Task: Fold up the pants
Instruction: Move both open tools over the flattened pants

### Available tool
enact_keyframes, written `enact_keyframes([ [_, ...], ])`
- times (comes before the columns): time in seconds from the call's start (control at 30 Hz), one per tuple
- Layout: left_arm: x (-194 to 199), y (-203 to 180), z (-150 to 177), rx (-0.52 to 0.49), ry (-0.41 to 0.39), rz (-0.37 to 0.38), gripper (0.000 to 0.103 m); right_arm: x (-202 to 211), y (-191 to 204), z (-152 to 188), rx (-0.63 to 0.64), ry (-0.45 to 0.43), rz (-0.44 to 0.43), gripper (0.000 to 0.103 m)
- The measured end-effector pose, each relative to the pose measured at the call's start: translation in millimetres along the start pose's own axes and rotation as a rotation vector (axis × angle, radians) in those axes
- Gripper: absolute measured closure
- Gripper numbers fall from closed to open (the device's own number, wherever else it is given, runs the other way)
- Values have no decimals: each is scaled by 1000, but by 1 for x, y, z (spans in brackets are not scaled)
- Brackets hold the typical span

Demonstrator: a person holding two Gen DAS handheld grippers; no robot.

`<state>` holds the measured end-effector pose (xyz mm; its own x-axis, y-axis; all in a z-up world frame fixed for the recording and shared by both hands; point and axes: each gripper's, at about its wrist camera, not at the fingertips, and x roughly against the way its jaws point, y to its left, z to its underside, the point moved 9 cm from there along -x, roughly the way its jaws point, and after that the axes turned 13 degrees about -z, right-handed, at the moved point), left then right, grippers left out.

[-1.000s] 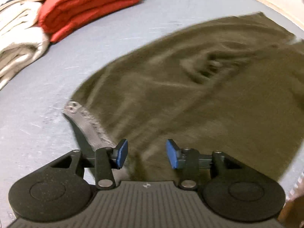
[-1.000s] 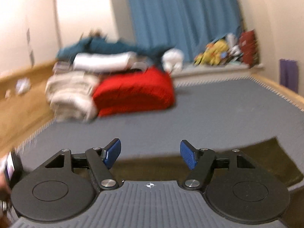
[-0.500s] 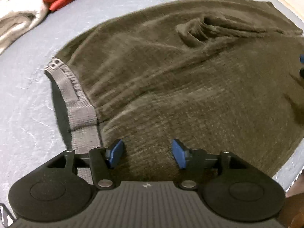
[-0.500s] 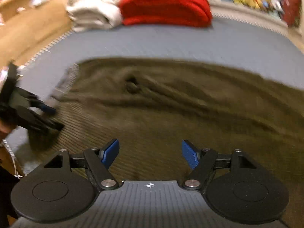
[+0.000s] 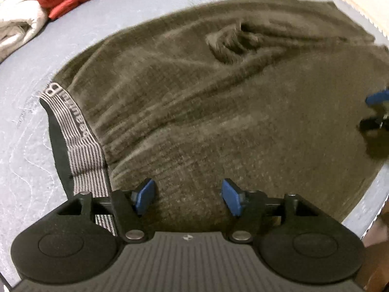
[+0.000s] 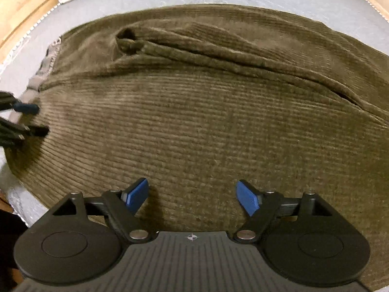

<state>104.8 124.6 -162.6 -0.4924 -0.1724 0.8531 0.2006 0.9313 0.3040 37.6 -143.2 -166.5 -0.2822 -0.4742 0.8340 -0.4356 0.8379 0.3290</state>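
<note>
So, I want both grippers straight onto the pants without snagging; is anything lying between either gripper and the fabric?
Nothing visible: the left gripper and right gripper, jaws opening and empty, hover directly over the bare olive corduroy pants.

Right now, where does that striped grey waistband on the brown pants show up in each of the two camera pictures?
Left wrist view: the waistband runs down the left side, from mid-height to just beside the left gripper, whose jaws are opening over the pants.
Right wrist view: the waistband is a thin grey strip at the far left edge, above the left gripper's fingers.
Shared landmark: the puckered fold in the pants, upper middle in both.
</note>
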Motion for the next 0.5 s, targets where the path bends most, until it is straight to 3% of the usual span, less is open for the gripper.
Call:
enact_keyframes([
  [0.13, 9, -2, -6, 9, -44, 15, 35, 2, -2, 1, -6, -10, 6, 22],
  [0.3, 11, -3, -13, 11, -85, -23, 35, 10, -6, -8, -23, -52, 26, 22],
  [0.5, 20, 6, -28, 61, -142, -36, 35, 32, -12, -23, 2, -175, 58, 22],
])
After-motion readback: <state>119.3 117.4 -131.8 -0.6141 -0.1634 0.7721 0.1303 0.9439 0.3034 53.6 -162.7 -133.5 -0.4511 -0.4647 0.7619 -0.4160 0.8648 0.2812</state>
